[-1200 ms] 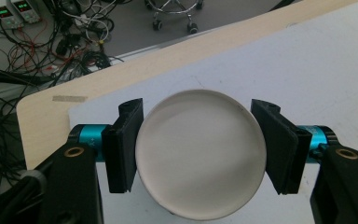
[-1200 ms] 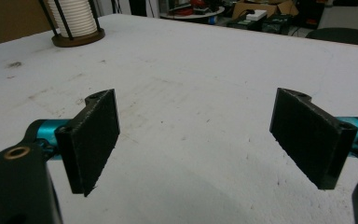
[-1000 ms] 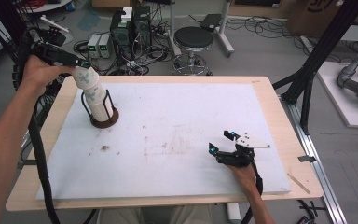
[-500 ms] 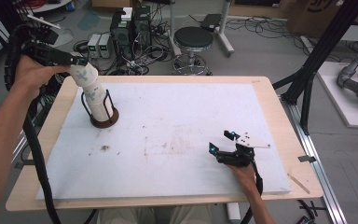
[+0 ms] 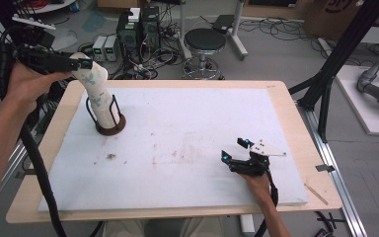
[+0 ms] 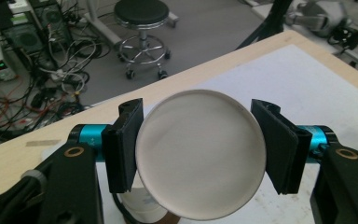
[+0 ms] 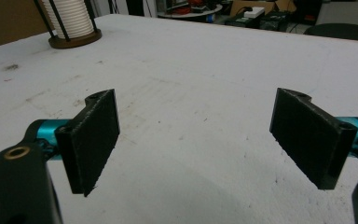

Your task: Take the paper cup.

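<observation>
A stack of white paper cups point(image 5: 94, 91) with a pale green print leans out of a black wire holder point(image 5: 109, 120) on a round brown base, at the far left part of the white board point(image 5: 187, 148). The top of the stack tilts toward the left edge, where the left gripper point(image 5: 81, 63) has its jaws closed on the upper cup. In the left gripper view the cup's round white bottom point(image 6: 200, 154) sits between the two black pads point(image 6: 123, 144), which press on its sides, with the rest of the stack and the holder just below. The right gripper point(image 5: 234, 149) rests low on the board near its right front part, well apart from the cups, jaws spread wide with nothing between them. In the right gripper view its pads point(image 7: 93, 140) stand far apart over the stained board, and the holder with ribbed white cups point(image 7: 70, 18) shows far off at the upper left.
</observation>
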